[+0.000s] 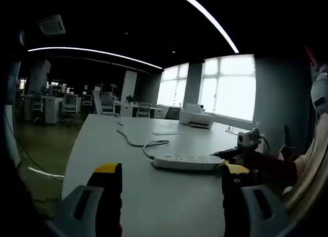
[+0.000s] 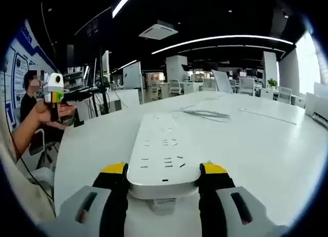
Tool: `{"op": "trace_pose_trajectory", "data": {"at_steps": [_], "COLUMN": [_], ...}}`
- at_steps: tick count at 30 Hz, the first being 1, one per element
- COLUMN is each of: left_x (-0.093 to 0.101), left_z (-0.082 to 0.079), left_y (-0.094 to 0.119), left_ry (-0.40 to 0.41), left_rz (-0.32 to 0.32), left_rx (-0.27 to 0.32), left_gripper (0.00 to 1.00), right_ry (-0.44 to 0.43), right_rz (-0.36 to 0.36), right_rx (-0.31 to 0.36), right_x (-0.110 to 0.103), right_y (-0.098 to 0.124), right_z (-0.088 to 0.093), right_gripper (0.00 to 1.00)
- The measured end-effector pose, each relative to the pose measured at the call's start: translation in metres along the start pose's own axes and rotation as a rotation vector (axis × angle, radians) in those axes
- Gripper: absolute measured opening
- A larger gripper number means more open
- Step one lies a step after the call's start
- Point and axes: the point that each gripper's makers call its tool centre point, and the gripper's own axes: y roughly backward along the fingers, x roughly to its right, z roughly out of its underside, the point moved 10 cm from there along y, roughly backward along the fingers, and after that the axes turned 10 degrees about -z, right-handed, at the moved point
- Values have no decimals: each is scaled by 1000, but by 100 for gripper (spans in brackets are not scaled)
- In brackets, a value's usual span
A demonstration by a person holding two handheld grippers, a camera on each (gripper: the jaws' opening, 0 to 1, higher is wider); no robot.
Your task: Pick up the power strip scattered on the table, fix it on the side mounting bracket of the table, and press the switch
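Left gripper view: the left gripper (image 1: pixel 171 178) is being held low over the white table (image 1: pixel 102 144), its yellow-tipped jaws set wide apart with nothing between them. The power strip (image 1: pixel 188 161) is lying flat on the tabletop ahead, its cable (image 1: pixel 136 140) trailing away across the surface. At the strip's far right end the right gripper (image 1: pixel 241 155) is being seen from the side.

Right gripper view: the right gripper (image 2: pixel 164 183) is being closed around the near end of the power strip (image 2: pixel 163 155), one jaw against each long side; the strip is pointing straight away, sockets up, and appears to be resting on the table (image 2: pixel 256 144).

Judgement: the pick-up is being started. A square, firm pinch across the width is advised before lifting, so the long body is not being levered downward. The cable is best kept slack and watched for snagging. The mounting bracket cannot be located.
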Motion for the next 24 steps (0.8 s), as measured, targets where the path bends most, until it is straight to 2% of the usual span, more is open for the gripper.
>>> {"op": "trace_pose_trajectory", "data": {"at_steps": [10, 16, 24], "left_x": [4, 6, 5], "left_z": [4, 4, 5], "left_y": [-11, -15, -16], "left_ry": [-3, 21, 13], "left_rz": [-1, 10, 7], "left_rx": [-25, -21, -38], "left_gripper": [84, 83, 83], "right_ry": [-59, -77, -98], "right_rz": [-17, -21, -25], "right_rx": [8, 9, 11], "right_x": [0, -1, -2], "right_y": [0, 0, 0], "right_z": [0, 0, 0], "right_gripper": [50, 50, 50]}}
